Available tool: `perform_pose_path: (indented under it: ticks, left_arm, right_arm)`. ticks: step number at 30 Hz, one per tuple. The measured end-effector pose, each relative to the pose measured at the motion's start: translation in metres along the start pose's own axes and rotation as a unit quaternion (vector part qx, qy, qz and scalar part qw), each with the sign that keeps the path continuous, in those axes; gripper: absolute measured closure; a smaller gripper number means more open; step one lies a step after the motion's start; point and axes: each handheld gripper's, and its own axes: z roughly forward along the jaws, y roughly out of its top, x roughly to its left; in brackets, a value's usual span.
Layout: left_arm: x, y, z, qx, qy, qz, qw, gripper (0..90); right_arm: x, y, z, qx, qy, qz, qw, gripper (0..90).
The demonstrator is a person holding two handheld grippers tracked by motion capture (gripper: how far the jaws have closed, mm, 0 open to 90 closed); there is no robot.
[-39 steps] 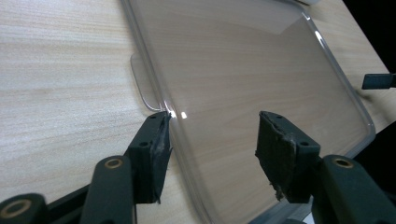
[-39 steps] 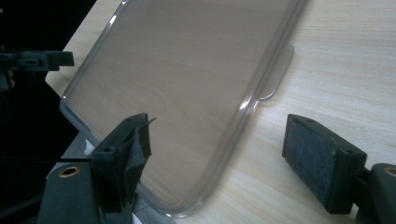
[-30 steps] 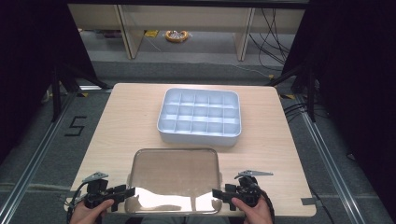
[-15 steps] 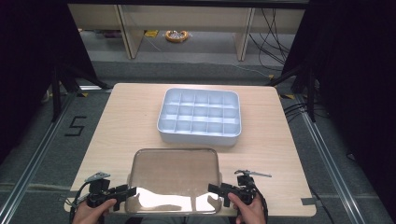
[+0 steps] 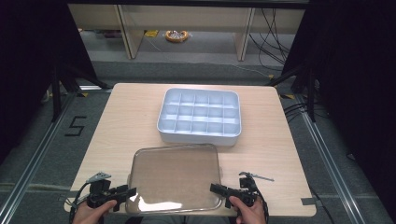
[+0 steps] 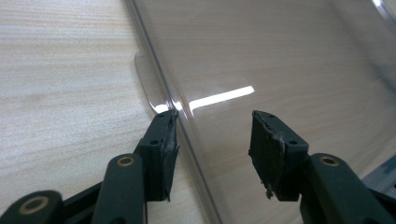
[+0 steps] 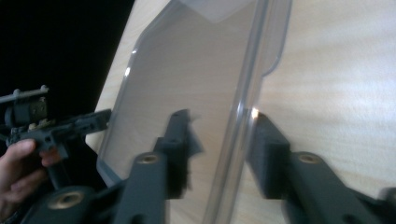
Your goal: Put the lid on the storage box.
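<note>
A clear lid (image 5: 175, 177) lies flat at the table's (image 5: 126, 116) near edge, just before the white tray (image 5: 200, 116). The left gripper (image 5: 127, 192) straddles its left rim, jaws just closing, not yet clamped. The right gripper (image 5: 215, 188) has just clenched on the right rim.

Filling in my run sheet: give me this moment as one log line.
work: gripping clear lid | left gripper: fingers closing astride lid's edge | right gripper: fingers just closed on lid's rim | divided tray: apart, behind the lid
</note>
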Motion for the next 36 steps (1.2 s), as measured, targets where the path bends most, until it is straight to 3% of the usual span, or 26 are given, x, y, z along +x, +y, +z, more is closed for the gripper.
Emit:
perform_pose_path:
  ticks: [1,3,5,7,12,13,14,15,16,17,18,19,20,21,23,25,26,27,28,30,31,32,33,34,35,36]
  left_arm:
    - [0.0,0.0,0.0,0.001,-0.001,0.001,1.0,50.2]
    - [0.0,0.0,0.0,-0.001,-0.001,0.001,1.0,49.3]
    - [0.001,0.0,0.0,0.001,-0.009,-0.001,1.0,47.7]
    - [0.001,0.0,0.0,0.0,-0.014,-0.006,0.9999,43.2]
    - [0.001,0.001,0.001,-0.007,-0.015,-0.009,0.9998,39.1]
    - [0.002,0.001,0.002,-0.007,-0.016,-0.007,0.9998,39.1]
    - [0.002,0.002,0.002,-0.009,-0.017,-0.01,0.9998,39.2]
    - [0.002,0.002,0.003,-0.011,-0.02,-0.012,0.9997,39.1]
    - [0.003,0.002,0.003,-0.011,-0.022,-0.014,0.9996,39.1]
    - [0.004,0.002,0.003,-0.012,-0.025,-0.02,0.9994,39.1]
    - [0.004,0.002,0.003,-0.013,-0.03,-0.027,0.9991,38.8]
    - [0.005,0.003,0.004,-0.015,-0.032,-0.033,0.9988,38.0]
    - [0.005,0.003,0.004,-0.016,-0.033,-0.037,0.9987,37.9]
    - [0.004,0.003,0.004,-0.017,-0.029,-0.04,0.9987,37.9]
    - [0.005,0.002,0.004,-0.018,-0.03,-0.037,0.9987,39.3]
    - [0.005,0.003,0.004,-0.031,-0.015,-0.049,0.9982,39.1]
    - [0.005,0.003,0.004,-0.032,-0.014,-0.049,0.9982,37.2]
    - [0.005,0.003,0.004,-0.032,-0.014,-0.049,0.9982,35.3]
    - [0.006,0.004,0.004,-0.031,-0.018,-0.055,0.9978,34.0]
    - [0.006,0.004,0.004,-0.03,-0.024,-0.06,0.9974,33.8]
    - [0.006,0.003,0.005,-0.032,-0.031,-0.063,0.997,33.9]
    - [0.009,0.003,0.004,-0.016,-0.048,-0.062,0.9968,32.9]
    - [0.01,0.002,0.005,-0.016,-0.074,-0.082,0.9938,35.5]
    - [0.009,0.001,0.005,-0.011,-0.072,-0.082,0.994,40.0]
    - [0.008,0.002,0.005,-0.013,-0.065,-0.078,0.9947,40.8]
    - [0.009,0.001,0.005,-0.018,-0.066,-0.081,0.9943,42.3]
  right_arm:
    - [0.006,0.0,-0.002,0.006,0.003,0.017,0.9998,64.1]
    - [0.004,0.001,-0.003,-0.001,0.008,-0.027,0.9996,64.1]
    - [0.011,0.002,-0.007,0.002,0.013,-0.056,0.9984,63.9]
    - [0.018,0.006,-0.012,-0.005,0.021,-0.104,0.9944,63.9]
    - [0.033,0.014,-0.019,-0.013,0.047,-0.167,0.9847,65.2]
    - [0.036,0.015,-0.021,-0.008,0.053,-0.157,0.9861,65.4]
    - [0.035,0.019,-0.021,-0.012,0.057,-0.179,0.9821,65.5]
    - [0.037,0.02,-0.021,-0.007,0.06,-0.173,0.9831,65.5]
    - [0.037,0.022,-0.021,-0.009,0.058,-0.186,0.9808,65.5]
    - [0.037,0.023,-0.022,-0.005,0.065,-0.184,0.9808,65.5]
    - [0.035,0.025,-0.021,-0.007,0.067,-0.198,0.978,65.5]
    - [0.033,0.025,-0.021,-0.004,0.071,-0.19,0.9791,65.6]
    - [0.03,0.027,-0.02,-0.005,0.073,-0.198,0.9775,65.6]
    - [0.029,0.028,-0.02,-0.005,0.072,-0.194,0.9784,65.6]
    - [0.027,0.028,-0.019,-0.005,0.078,-0.191,0.9786,65.6]
    - [0.025,0.029,-0.017,-0.005,0.075,-0.197,0.9776,65.7]
    - [0.028,0.028,-0.019,0.003,0.076,-0.182,0.9803,65.6]
    - [0.028,0.028,-0.019,0.003,0.076,-0.182,0.9803,65.6]
    - [0.027,0.03,-0.018,-0.006,0.076,-0.212,0.9742,65.6]
    - [0.027,0.03,-0.019,-0.009,0.078,-0.218,0.9727,66.0]
    - [0.028,0.03,-0.019,-0.006,0.081,-0.233,0.9691,66.2]
    - [0.033,0.027,-0.022,0.003,0.085,-0.216,0.9728,66.9]
    - [0.031,0.028,-0.021,-0.003,0.08,-0.238,0.968,67.2]
    - [0.034,0.026,-0.022,0.003,0.082,-0.221,0.9718,67.3]
    - [0.03,0.028,-0.02,-0.007,0.086,-0.236,0.9679,67.2]
    - [0.03,0.027,-0.021,0.0,0.084,-0.214,0.9732,67.2]
